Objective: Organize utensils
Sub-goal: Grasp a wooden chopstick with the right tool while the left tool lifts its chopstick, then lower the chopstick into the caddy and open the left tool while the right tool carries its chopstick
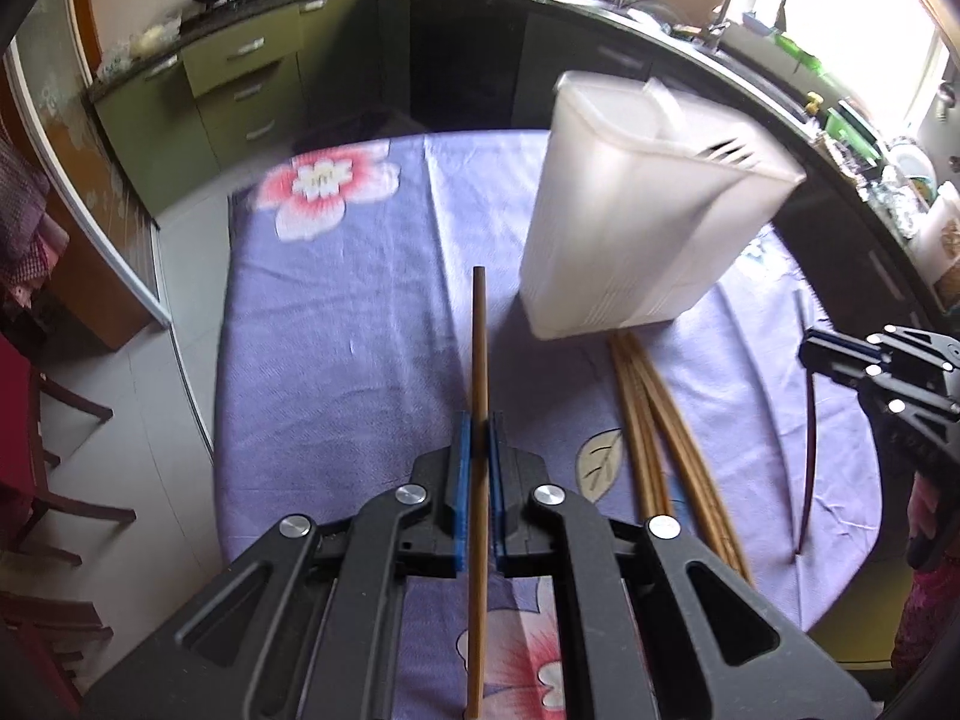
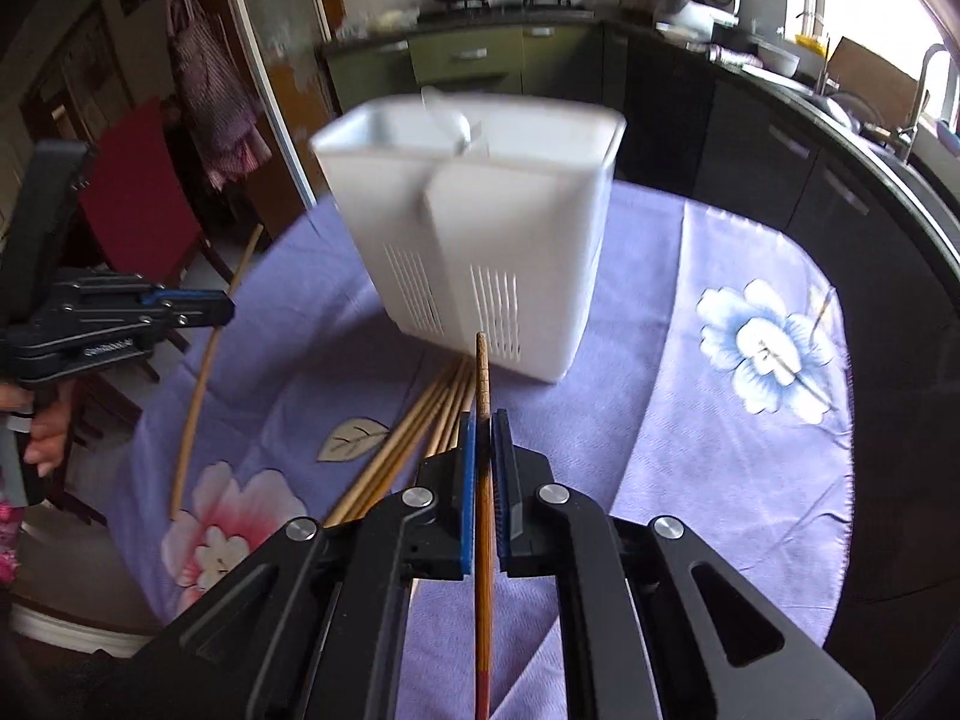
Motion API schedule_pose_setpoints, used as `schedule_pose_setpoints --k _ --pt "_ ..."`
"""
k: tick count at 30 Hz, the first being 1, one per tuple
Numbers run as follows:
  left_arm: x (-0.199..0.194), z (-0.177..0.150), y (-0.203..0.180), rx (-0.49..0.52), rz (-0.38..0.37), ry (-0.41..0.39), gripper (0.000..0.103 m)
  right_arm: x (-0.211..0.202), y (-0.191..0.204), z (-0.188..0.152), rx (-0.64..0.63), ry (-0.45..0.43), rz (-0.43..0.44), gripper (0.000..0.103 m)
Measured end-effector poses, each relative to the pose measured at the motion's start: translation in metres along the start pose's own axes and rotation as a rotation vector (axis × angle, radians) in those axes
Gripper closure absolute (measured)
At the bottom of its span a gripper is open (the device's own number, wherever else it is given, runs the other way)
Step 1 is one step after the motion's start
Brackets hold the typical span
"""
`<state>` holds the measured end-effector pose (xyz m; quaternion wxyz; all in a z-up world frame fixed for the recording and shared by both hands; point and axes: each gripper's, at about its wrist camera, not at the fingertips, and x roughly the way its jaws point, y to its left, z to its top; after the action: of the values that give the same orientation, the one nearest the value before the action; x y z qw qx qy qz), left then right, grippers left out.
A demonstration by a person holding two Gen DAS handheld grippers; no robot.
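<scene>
Lavender floral cloth covers the round table in a kitchen with green and black cabinets. One white plastic two-compartment utensil holder stands on it, ahead of both tongs; its image is smeared, and what sits inside its compartments cannot be made out.

Each tool holds one chopstick. The left gripper has its blue pads pressed narrowly on a single light-brown wooden chopstick, which points forward toward the holder's near left corner and runs back out of the bottom of the view. The right gripper clamps one darker reddish-brown chopstick the same way, its tip just short of the holder's slotted wall.

Between the two tools a loose bundle of bamboo chopsticks lies on the cloth, its far ends hidden under the holder; roughly five, though they overlap too much for a sure count.

Both tools are angled downward over the table. The left hand is cut off at the edge of the right wrist view, only its fingers showing.
</scene>
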<state>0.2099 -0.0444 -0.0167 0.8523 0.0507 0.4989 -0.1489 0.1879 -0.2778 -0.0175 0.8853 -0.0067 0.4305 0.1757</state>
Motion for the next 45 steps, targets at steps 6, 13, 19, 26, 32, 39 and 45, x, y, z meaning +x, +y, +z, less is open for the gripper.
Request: schedule_pose_setpoints --k 6,13,19,26,32,39,45 --pt "-0.039 -0.001 -0.009 0.035 -0.008 -0.067 0.097 -0.059 -0.008 -0.008 0.012 -0.092 -0.004 0.097" --pt "-0.066 -0.003 -0.020 0.074 -0.016 -0.107 0.097 -0.087 -0.013 -0.017 0.028 -0.115 0.013 0.097" --pt "-0.076 0.000 -0.027 0.095 -0.018 -0.126 0.097 -0.101 -0.010 -0.019 0.027 -0.149 0.021 0.097" --pt "-0.086 0.012 -0.034 0.102 -0.037 -0.145 0.097 -0.116 -0.011 0.000 0.035 -0.208 0.028 0.097" --pt "-0.115 0.038 -0.047 0.126 -0.067 -0.192 0.097 -0.139 -0.008 0.026 0.016 -0.258 0.026 0.097" --pt "-0.170 0.086 -0.060 0.133 -0.096 -0.336 0.097 -0.160 -0.007 0.046 0.010 -0.296 0.012 0.097" --pt "-0.190 0.121 -0.069 0.121 -0.083 -0.502 0.097 -0.167 -0.010 0.053 0.015 -0.296 0.004 0.097"
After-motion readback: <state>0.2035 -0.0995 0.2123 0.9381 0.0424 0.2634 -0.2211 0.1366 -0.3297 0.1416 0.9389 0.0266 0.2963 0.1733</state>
